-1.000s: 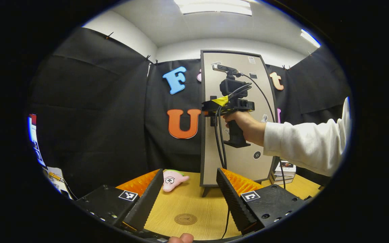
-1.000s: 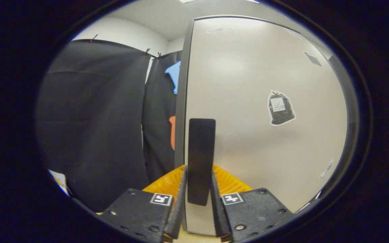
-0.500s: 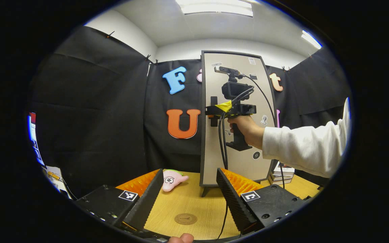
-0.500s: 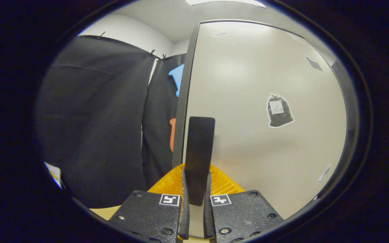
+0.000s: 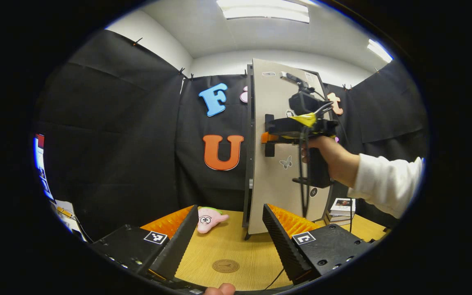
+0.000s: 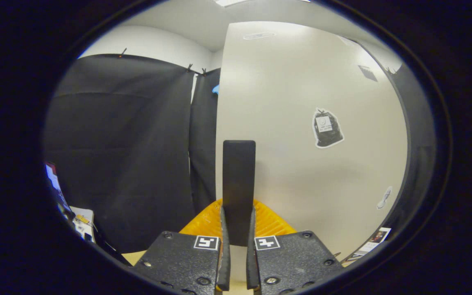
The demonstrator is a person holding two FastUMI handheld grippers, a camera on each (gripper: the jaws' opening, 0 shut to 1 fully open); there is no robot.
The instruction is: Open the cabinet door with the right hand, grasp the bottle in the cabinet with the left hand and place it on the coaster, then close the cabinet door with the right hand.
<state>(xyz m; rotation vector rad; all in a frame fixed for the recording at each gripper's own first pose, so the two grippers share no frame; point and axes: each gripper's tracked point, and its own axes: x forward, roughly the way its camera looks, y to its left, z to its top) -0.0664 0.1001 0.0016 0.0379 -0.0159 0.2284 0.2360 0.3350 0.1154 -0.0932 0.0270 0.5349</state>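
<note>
The tall beige cabinet door (image 5: 279, 180) stands slightly ajar from its dark frame (image 5: 250, 123). My right gripper (image 6: 238, 246) is shut on the door's black vertical handle (image 6: 239, 176); from the left gripper view, that right gripper (image 5: 266, 137) and the hand holding it sit at the handle (image 5: 269, 119). Low over the wooden table (image 5: 244, 250), my left gripper (image 5: 230, 246) is open with nothing between its fingers. The round brown coaster (image 5: 225, 266) lies on the table between them. The door hides the cabinet's inside.
A pink plush toy (image 5: 209, 218) lies on the table left of the cabinet's foot. A stack of books (image 5: 342, 207) sits at the right behind the cabinet. A white-sleeved arm (image 5: 383, 184) reaches in from the right, with cables hanging below the hand.
The right gripper closed fully on the handle, then pulled; the door has swung out from its frame. The left gripper has stayed in place, open.
</note>
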